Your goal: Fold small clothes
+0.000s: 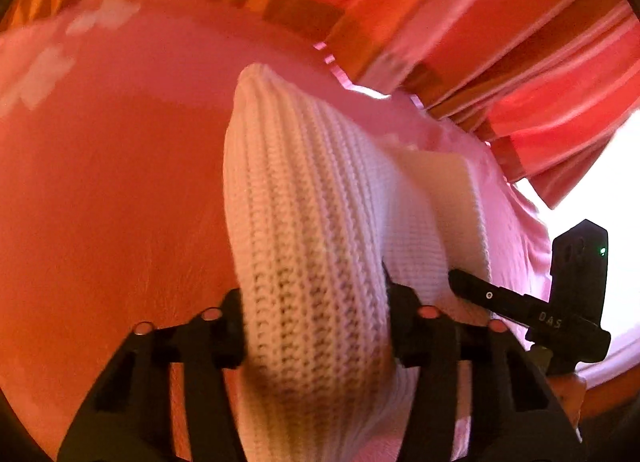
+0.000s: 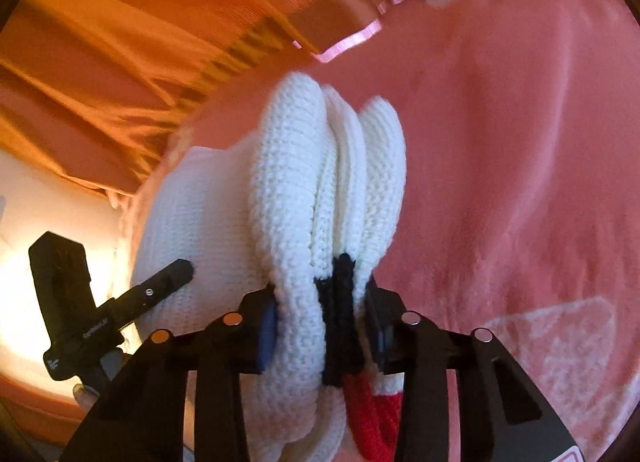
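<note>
A white knitted garment (image 1: 304,222) hangs bunched between both grippers above a pink blanket (image 1: 100,190). My left gripper (image 1: 314,326) is shut on a thick fold of it. My right gripper (image 2: 320,322) is shut on several gathered layers of the same garment (image 2: 288,190), which has black (image 2: 340,318) and red (image 2: 372,410) knit trim near the jaws. The right gripper shows in the left wrist view (image 1: 472,286) at the right, touching the garment. The left gripper shows in the right wrist view (image 2: 176,270) at the left.
The pink blanket (image 2: 520,142) covers the surface below, with a pale checked patch (image 2: 560,346) at the right. Orange and red striped curtains (image 1: 480,22) hang behind. Bright light comes from a gap at the side (image 1: 600,190).
</note>
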A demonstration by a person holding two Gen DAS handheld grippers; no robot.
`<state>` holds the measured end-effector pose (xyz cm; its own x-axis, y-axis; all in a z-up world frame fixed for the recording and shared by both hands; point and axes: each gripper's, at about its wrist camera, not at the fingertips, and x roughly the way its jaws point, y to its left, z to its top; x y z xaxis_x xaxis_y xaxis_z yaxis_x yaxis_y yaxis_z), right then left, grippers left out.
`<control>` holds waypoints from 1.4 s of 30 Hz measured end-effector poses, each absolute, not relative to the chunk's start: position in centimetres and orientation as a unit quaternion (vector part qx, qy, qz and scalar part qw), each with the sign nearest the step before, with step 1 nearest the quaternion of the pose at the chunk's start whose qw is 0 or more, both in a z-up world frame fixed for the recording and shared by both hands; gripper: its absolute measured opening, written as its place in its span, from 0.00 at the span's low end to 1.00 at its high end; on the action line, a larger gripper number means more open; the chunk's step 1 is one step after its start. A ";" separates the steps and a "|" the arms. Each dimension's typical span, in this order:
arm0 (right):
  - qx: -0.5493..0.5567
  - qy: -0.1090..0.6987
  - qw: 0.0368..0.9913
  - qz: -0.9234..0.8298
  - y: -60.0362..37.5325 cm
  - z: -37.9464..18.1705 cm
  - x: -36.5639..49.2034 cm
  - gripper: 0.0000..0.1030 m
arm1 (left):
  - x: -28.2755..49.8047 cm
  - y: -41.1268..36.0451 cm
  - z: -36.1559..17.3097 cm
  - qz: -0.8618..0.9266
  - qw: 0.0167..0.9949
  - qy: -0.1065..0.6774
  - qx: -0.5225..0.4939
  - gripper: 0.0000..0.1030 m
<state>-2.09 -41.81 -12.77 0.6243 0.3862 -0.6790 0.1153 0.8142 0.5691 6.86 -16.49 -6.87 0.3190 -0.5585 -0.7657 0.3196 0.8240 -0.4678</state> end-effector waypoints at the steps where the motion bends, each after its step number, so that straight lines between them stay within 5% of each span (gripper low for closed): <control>1: 0.295 0.412 0.858 0.081 -41.8 -11.6 -3.1 0.33 | 6.4 -16.6 -5.9 -0.285 0.805 0.507 -0.114 0.44; 13: 0.221 0.201 0.949 0.104 -38.4 7.1 -17.0 0.34 | -2.8 -15.2 14.0 -0.400 0.855 0.322 -0.071 0.46; 21: 0.172 0.148 0.958 0.174 -31.5 13.9 -14.9 0.35 | -3.7 -7.8 21.7 -0.359 0.900 0.238 -0.063 0.50; 26: 0.179 0.209 0.941 0.195 -28.8 9.5 -8.5 0.36 | 0.2 -4.4 17.9 -0.311 0.912 0.261 -0.066 0.53; 32: 0.181 0.378 0.893 0.164 -28.3 -5.7 3.3 0.42 | 9.4 -2.6 1.2 -0.212 0.890 0.391 -0.102 0.59; 34: 0.167 0.441 0.877 0.092 -29.2 -10.4 4.9 0.30 | 10.8 -2.6 -3.3 -0.125 0.887 0.442 -0.057 0.53; 35: 0.166 0.454 0.873 0.064 -29.6 -11.3 4.7 0.22 | 11.0 -2.8 -4.0 -0.116 0.883 0.453 -0.036 0.53; 38: 0.165 0.390 0.901 0.096 -29.5 -8.0 2.1 0.18 | 9.4 -3.4 -2.1 -0.120 0.907 0.404 0.024 0.60; 40: 0.139 0.361 0.915 0.113 -28.1 -6.3 0.9 0.17 | 7.6 -3.2 -0.2 -0.116 0.926 0.359 0.023 0.73; 42: 0.127 0.363 0.911 0.147 -26.1 -5.8 0.6 0.12 | 8.1 -3.5 -0.5 -0.119 0.925 0.361 0.017 0.73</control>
